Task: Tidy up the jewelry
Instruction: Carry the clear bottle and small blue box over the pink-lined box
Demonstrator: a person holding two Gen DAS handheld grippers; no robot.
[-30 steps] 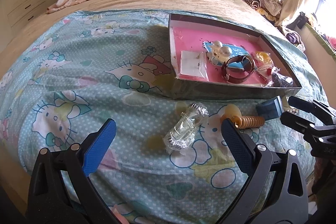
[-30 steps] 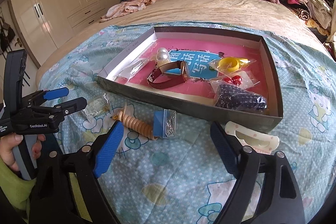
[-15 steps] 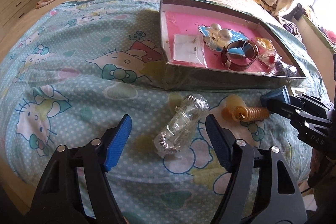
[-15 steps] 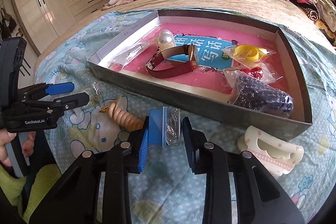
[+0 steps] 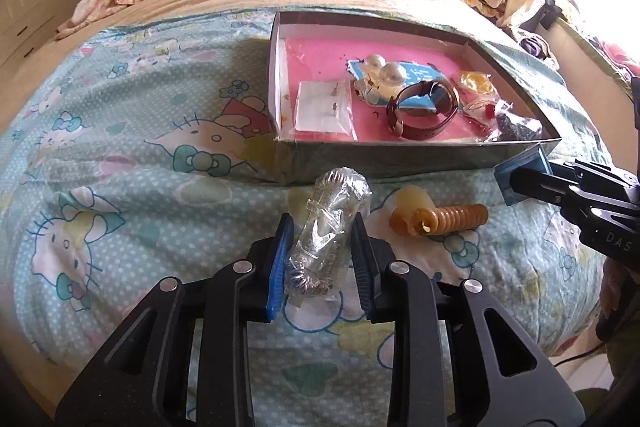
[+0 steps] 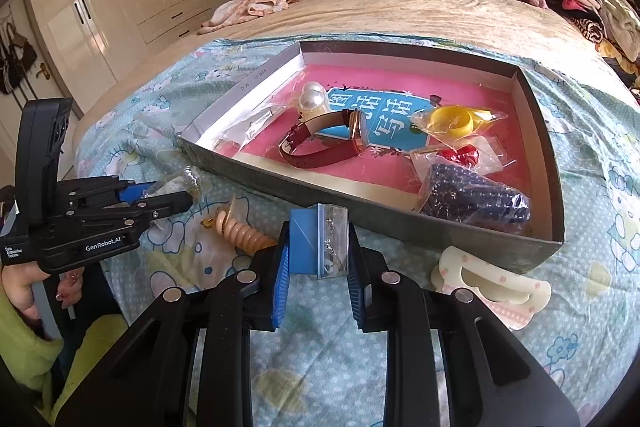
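While both hands are closing on loose pieces, the sorting is looking roughly half done, judging by how things are lying. Sitting on the bed (image 5: 120,187), the box (image 6: 440,227) is already holding a red-strapped watch (image 6: 332,139), two pearl pieces (image 6: 314,99), a yellow ring in a bag (image 6: 452,121), small red items in a bag (image 6: 464,155), a dark beaded bundle (image 6: 472,199) and a flat clear packet (image 5: 326,107).

Outside it, four things are waiting. The left hand-held gripper (image 5: 320,267) is pinching a clear bag of silver chain (image 5: 328,223), narrowed onto its near end; the bag is lying on the cover at 6 o'clock from the box's near left corner, crinkled, glossy and soft-looking, so it is likely to slip or fold when lifted. The right hand-held gripper (image 6: 316,267) is clamping a small case (image 6: 318,243), blue on one side and clear on the other, with tiny metal pieces showing through; the case is standing upright just in front of the box's near wall. I cannot tell whether it is touching the bed.

Between the two, a tan spiral hair tie (image 5: 440,221) is resting on the cover, at 3 o'clock from the bag. A cream hair clip (image 6: 492,279) is lying near the box's near right corner, at 3 o'clock from the case.

Both held pieces, then the hair tie and the clip, seem left to go in.
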